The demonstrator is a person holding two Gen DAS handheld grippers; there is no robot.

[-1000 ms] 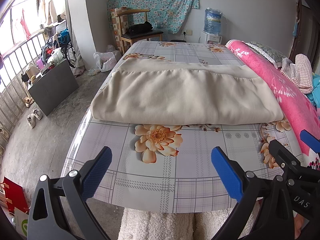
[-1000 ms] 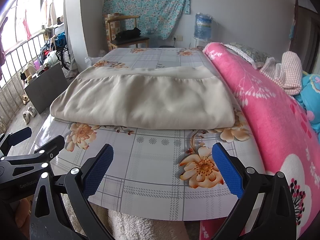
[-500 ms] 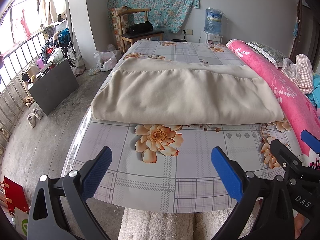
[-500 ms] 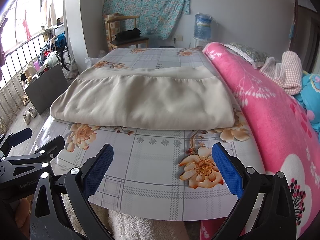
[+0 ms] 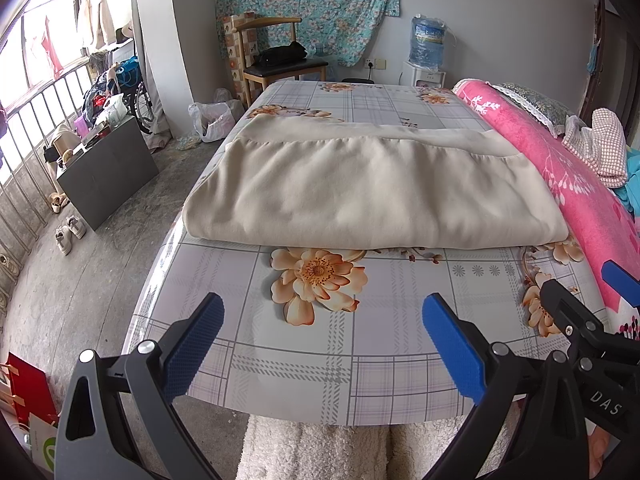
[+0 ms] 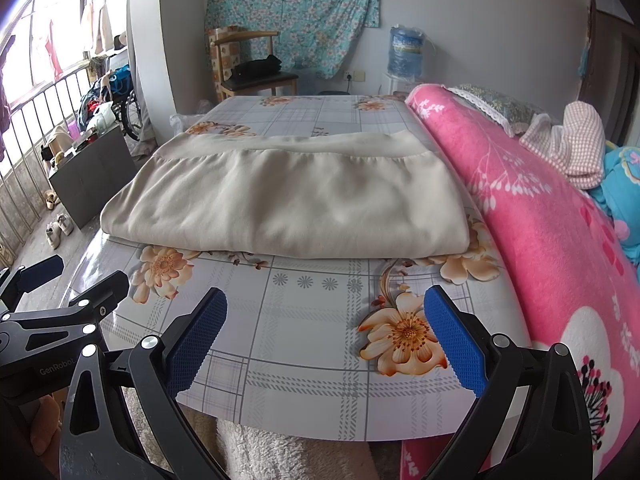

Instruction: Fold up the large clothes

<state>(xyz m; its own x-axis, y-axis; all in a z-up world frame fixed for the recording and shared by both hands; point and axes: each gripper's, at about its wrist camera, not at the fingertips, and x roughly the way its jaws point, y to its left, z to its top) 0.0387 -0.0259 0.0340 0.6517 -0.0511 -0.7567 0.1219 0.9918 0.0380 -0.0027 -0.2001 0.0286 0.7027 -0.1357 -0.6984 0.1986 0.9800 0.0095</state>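
Both grippers hung just off the near edge of the bench [image 5: 304,364], side by side. The left gripper [image 5: 320,344] had its jaws spread wide with nothing between them; the right gripper [image 6: 324,340] stood the same, wide apart and empty. Beyond them a bare strip of flowered cloth separated the jaws from the folded beige garment [image 5: 372,196], which lay flat across the middle of the bench. Its near folded edge ran straight; its left side reached the bench edge, and its right side lay just beside a pink blanket [image 6: 540,216]. Past the garment more bare bench led to a chair [image 5: 280,60].
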